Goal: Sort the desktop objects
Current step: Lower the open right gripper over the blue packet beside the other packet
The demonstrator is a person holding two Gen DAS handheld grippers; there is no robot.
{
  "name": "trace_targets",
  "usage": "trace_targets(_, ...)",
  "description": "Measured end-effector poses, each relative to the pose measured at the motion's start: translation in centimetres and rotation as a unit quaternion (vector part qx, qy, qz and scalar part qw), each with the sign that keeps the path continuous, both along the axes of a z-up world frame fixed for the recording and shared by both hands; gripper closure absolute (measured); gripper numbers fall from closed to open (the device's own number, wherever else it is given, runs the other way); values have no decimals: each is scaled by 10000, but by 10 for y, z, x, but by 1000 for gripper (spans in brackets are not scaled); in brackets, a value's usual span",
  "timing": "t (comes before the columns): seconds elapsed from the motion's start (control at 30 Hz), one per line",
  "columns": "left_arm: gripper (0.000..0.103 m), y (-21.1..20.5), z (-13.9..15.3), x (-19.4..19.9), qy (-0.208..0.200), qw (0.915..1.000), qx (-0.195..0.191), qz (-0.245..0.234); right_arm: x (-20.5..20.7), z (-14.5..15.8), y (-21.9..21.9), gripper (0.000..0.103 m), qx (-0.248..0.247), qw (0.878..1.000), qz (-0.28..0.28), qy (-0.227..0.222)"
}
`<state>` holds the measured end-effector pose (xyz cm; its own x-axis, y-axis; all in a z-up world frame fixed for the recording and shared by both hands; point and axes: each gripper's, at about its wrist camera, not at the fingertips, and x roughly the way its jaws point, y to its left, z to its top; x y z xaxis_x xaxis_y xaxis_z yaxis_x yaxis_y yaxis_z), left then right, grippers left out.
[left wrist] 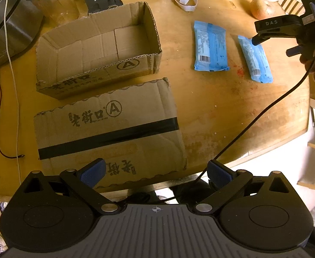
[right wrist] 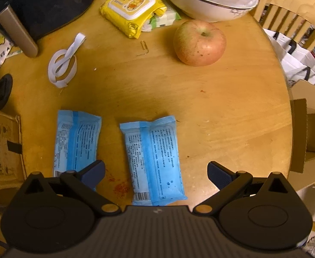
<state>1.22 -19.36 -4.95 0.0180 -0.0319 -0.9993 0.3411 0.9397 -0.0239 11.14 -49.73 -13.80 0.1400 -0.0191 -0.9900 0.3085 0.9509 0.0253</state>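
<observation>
My left gripper (left wrist: 156, 173) hangs with its blue-padded fingers (left wrist: 92, 172) spread wide and nothing between them, over the near edge of the round wooden table (left wrist: 222, 107). Just beyond those fingers lies a closed brown cardboard box with a black tape stripe (left wrist: 110, 129), and behind it, almost touching, sits an open-topped brown cardboard box (left wrist: 99, 49) whose inside looks bare.

My right gripper (right wrist: 156, 173) is also spread apart and holds nothing. It hovers low over two flat light-blue plastic packets printed with small text. The right-hand blue packet (right wrist: 155, 159) lies directly between and ahead of the fingers, its barcode end nearest me; the left-hand blue packet (right wrist: 75, 142) lies just beside it, apart from it, with its lower corner hidden behind my left finger. From the left wrist view both packets rest on the bare wood to the right of the boxes, well apart from them.

Farther back sit a reddish-yellow apple (right wrist: 199, 43), a yellow pack of wet wipes (right wrist: 131, 8), a looped white elastic band (right wrist: 63, 62) and a white bowl (right wrist: 207, 6).
</observation>
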Motion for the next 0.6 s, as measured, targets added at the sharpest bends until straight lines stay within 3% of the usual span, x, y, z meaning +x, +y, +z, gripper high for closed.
trace_targets(0.4, 0, 0, 0, 1, 14, 10000, 1, 25, 2, -13, 5, 0, 30, 9966, 824, 72)
trace_targets(0.6, 0, 0, 0, 1, 27, 10000, 2, 25, 3, -19, 2, 0, 19, 9969, 782, 129)
